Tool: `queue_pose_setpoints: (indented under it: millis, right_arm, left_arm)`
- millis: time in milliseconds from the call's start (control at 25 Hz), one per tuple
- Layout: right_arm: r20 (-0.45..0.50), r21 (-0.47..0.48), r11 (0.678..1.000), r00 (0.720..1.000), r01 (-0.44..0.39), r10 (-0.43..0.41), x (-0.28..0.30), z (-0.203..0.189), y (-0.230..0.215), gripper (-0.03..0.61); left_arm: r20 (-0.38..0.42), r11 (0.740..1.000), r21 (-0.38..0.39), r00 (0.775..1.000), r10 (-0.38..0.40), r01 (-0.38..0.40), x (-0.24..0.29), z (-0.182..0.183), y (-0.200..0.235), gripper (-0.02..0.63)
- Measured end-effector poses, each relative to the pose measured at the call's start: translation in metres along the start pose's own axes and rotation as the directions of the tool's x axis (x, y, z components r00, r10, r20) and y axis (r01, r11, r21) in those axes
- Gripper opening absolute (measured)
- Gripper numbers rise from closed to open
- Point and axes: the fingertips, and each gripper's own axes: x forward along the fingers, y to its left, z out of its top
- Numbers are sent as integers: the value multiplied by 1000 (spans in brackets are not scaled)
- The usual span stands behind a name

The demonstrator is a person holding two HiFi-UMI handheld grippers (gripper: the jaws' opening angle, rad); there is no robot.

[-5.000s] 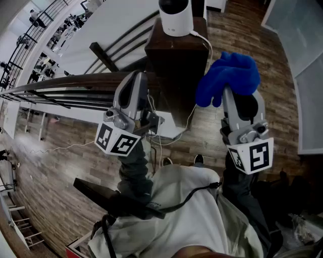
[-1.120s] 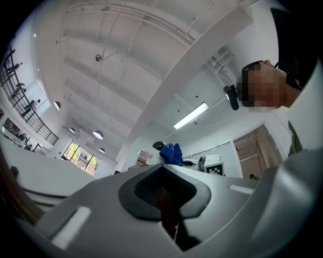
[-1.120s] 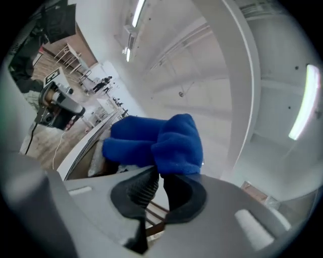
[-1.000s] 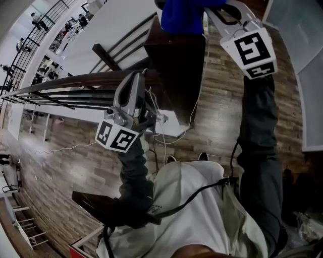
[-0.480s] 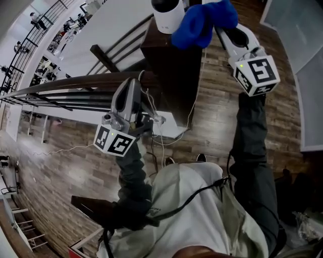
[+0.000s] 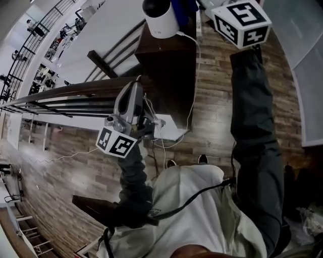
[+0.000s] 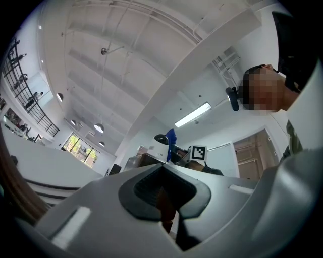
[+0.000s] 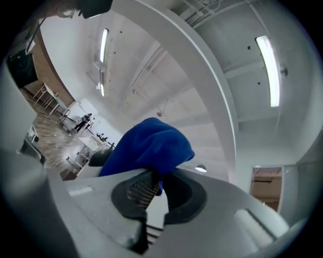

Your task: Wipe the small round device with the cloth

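1. Two grippers show in the head view. The left gripper (image 6: 135,88) hangs at centre frame over the railing, low and apart from the work, likely to keep out of the way. The right gripper (image 6: 201,7) reaches to the top edge, its marker cube (image 6: 239,22) at upper right. It carries the blue cloth (image 6: 184,7) against the right side of the small round device (image 6: 159,20). This white device with a dark top stands on a dark wooden post (image 6: 171,60) at upper centre, with a white cable (image 6: 194,48) running down from it.

2. In the left gripper view, the jaws sit together but for a thin slit and hold nothing. Device, cloth and cube appear small, just above the jaws at centre frame.

3. In the right gripper view, the jaws are clamped on one fold of cloth. The rest bunches ahead of the pads (image 8: 141,191), so fabric rather than metal meets the device. A dark rounded shape (image 8: 102,157) left of the cloth is probably the device's top.
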Motion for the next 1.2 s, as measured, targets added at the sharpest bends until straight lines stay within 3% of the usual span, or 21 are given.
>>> queue_pose_setpoints:
  millis: [360,480,680,880,960,1040,1120,1200]
  right_arm:
    - [-66,-77,981,983,-176,171,3,-64,51,18]
    - [-91,-69,979,978,-192,186,-1,-76,55,18]
    - [44,-29,994,994,-102,103,-15,-38,31,18]
    - [130,-120,986,982,-119,134,-50,4,62,18]
    - [125,-173,983,988,-66,89,-57,20,63,18]
    - [112,-295,955,994,32,2,-52,43,51,18]
    - [78,-448,888,994,99,-72,-39,58,48,18]
    - [24,-561,821,994,102,-107,-29,54,61,18]
  left_arm:
    - [-15,1000,3,1000,19,-19,-9,-6,8,5]
    - [-24,1000,-3,1000,19,-19,-11,-10,10,5]
    - [-16,1000,-2,1000,16,-16,-16,-9,9,5]
    - [-2,999,-7,999,34,-34,-21,-6,16,5]
    - [-12,999,-24,1000,23,-24,-17,-10,15,5]
    - [-17,999,-34,1000,6,-6,-12,-10,13,5]
    - [-15,999,-39,1000,-6,6,-10,-9,10,5]
    - [-16,999,-44,1000,-15,14,-10,-12,7,5]
